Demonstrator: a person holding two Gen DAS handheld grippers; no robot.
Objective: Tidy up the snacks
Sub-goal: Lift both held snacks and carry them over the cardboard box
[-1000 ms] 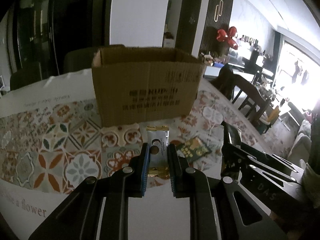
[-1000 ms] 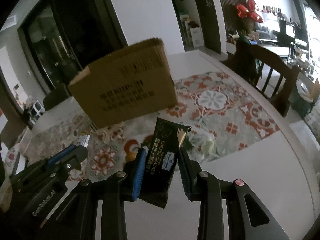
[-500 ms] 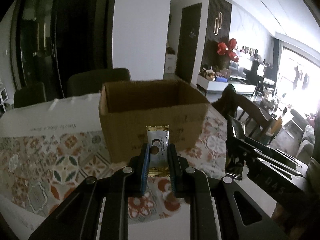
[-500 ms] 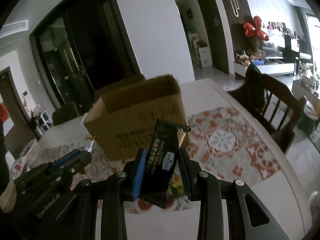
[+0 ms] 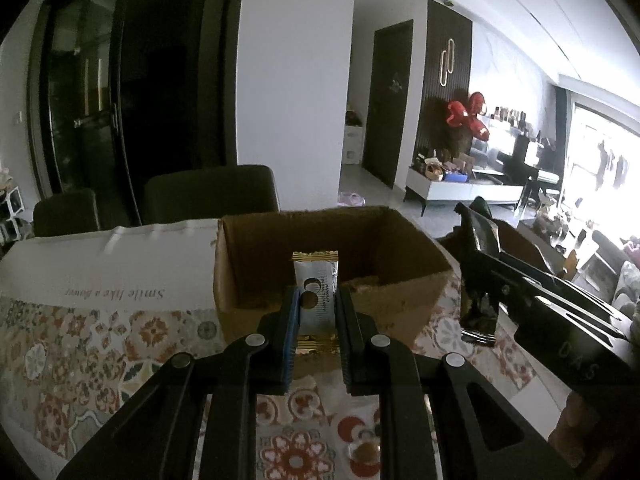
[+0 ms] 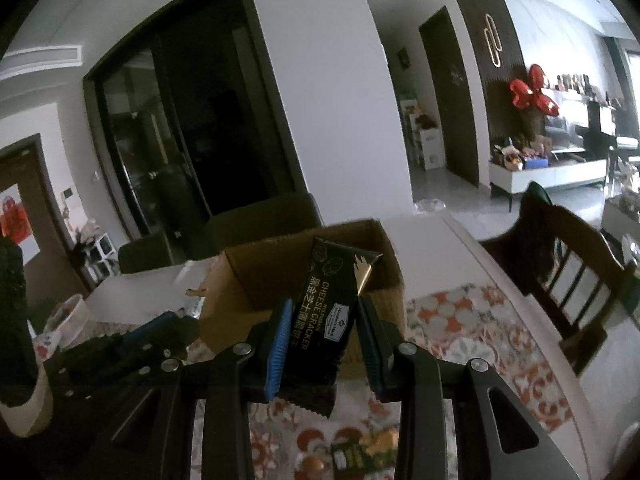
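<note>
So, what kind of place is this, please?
Most likely a home, an open dining and living room. A table with a patterned tablecloth holds the cardboard box, a wooden dining chair stands beside it, and a low white cabinet with ornaments lines the far wall.

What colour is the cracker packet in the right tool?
Black cracker packet with gold lettering, clearest in the right wrist view.

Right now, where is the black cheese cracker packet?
The black cheese cracker packet is clamped upright in the right gripper, in front of the open cardboard box.
</note>
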